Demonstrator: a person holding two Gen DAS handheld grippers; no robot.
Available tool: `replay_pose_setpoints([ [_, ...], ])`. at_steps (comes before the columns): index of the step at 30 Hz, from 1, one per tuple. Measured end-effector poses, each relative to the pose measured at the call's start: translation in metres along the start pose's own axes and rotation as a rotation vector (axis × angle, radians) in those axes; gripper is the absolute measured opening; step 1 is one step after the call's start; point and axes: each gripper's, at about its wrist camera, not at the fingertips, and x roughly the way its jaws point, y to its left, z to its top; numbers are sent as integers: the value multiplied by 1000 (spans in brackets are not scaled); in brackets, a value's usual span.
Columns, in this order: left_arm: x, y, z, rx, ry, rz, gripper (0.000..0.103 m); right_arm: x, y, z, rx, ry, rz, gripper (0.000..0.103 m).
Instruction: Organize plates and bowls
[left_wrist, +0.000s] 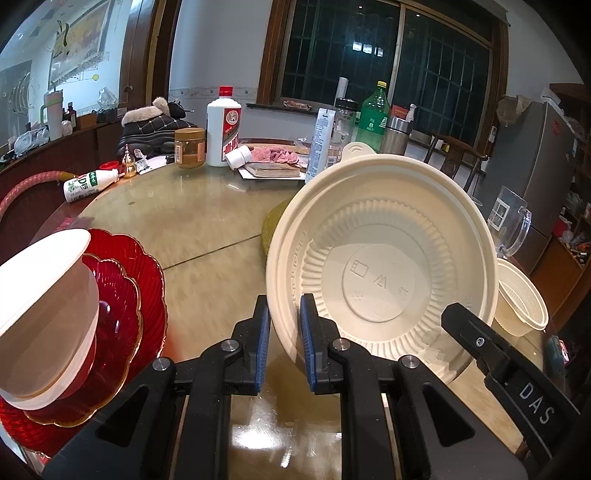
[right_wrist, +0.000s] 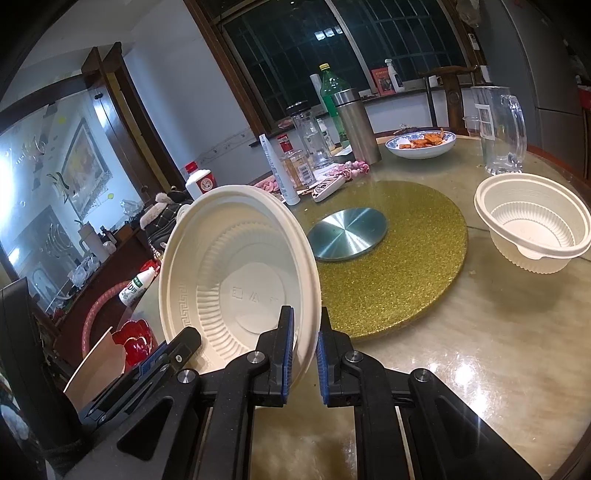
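Both claws are clamped on the rim of one cream plastic bowl (left_wrist: 384, 258), which is held tilted on edge above the table (left_wrist: 207, 229). The left claw (left_wrist: 283, 336) pinches its near rim on one side, the right claw (right_wrist: 306, 339) pinches the opposite side, each nearly fully closed on the thin rim. Left of this bowl lie stacked red plates (left_wrist: 125, 295) carrying a white cup (left_wrist: 48, 314). Right of it a smaller cream bowl (right_wrist: 535, 225) sits upright on the table, beside the gold turntable (right_wrist: 402, 251)
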Motion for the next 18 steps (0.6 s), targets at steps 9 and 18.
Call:
replay_pose_setpoints([
  [9,1,0,0,1,-5,2,14,0,0,0,0,-1,-1,11],
  [18,0,0,0,2,-5,2,14,0,0,0,1,-1,-1,11],
])
